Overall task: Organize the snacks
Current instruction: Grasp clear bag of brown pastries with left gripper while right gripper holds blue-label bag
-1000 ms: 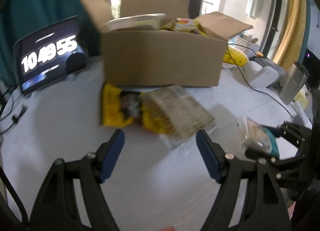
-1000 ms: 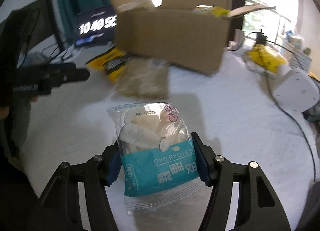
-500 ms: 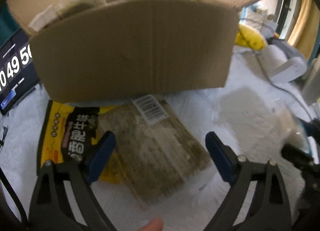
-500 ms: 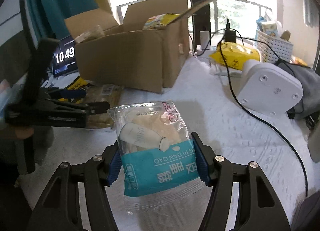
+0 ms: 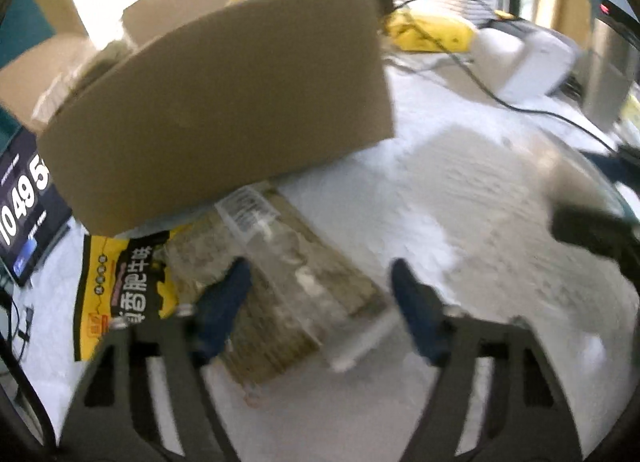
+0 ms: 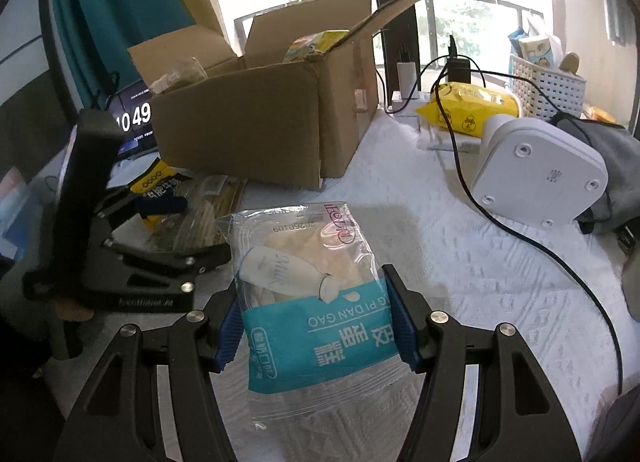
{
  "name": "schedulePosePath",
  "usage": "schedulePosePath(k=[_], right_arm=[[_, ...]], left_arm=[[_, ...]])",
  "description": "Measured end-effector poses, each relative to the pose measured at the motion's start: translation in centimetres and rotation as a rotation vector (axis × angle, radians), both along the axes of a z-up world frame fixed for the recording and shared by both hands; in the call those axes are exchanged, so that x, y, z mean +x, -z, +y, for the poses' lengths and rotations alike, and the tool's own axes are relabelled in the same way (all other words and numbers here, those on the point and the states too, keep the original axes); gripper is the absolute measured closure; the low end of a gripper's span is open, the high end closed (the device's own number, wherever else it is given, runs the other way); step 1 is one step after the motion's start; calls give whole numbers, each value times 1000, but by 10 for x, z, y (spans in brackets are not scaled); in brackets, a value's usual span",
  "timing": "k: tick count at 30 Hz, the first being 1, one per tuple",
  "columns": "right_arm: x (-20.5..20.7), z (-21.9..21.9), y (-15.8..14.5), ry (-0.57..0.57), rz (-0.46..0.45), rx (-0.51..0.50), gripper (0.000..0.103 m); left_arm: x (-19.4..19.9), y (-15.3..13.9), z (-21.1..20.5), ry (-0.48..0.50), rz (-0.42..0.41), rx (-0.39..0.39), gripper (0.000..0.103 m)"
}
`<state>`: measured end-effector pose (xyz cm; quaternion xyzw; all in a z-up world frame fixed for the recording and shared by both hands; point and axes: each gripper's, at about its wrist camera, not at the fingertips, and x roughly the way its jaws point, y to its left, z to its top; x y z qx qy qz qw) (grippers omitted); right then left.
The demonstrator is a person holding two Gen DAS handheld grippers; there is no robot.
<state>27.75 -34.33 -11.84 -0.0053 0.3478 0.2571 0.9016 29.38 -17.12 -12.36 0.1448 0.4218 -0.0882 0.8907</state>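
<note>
The left tool (image 5: pixel 320 294) tilts steeply downward, its jaws closing with a packet between them. The right tool (image 6: pixel 314 320) points forward and down, jaws clamped on a packet.

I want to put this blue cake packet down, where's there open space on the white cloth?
Bare white cloth lies between the cardboard box and the white device, up to the black cable. Left of the box is crowded: the left gripper, jaws closing, over the clear brown packet and yellow packet.

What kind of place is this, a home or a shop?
Probably a home, at a table by a window: a white cloth-covered table, an open cardboard box of snacks, and a white basket with chargers and cables nearby.
</note>
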Motion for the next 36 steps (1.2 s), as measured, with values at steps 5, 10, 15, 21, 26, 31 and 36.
schedulePosePath(k=[5, 10, 15, 21, 26, 31, 36], right_arm=[[-12, 3, -7, 1, -18, -6, 38], [-18, 8, -9, 0, -24, -11, 38], [-17, 15, -10, -12, -23, -15, 38], [-10, 14, -13, -16, -29, -18, 38], [-5, 4, -13, 3, -25, -9, 38], [-3, 0, -9, 11, -16, -5, 38], [-6, 5, -10, 1, -21, -8, 38]], left_arm=[[-16, -7, 11, -4, 7, -44, 60], [-19, -12, 52, -140, -20, -115, 30], [-6, -14, 75, -185, -5, -201, 16], [31, -4, 56, -185, 28, -304, 2], [46, 15, 34, -217, 62, -206, 1], [41, 19, 36, -189, 53, -203, 1], [16, 17, 36, -85, 68, -195, 9]])
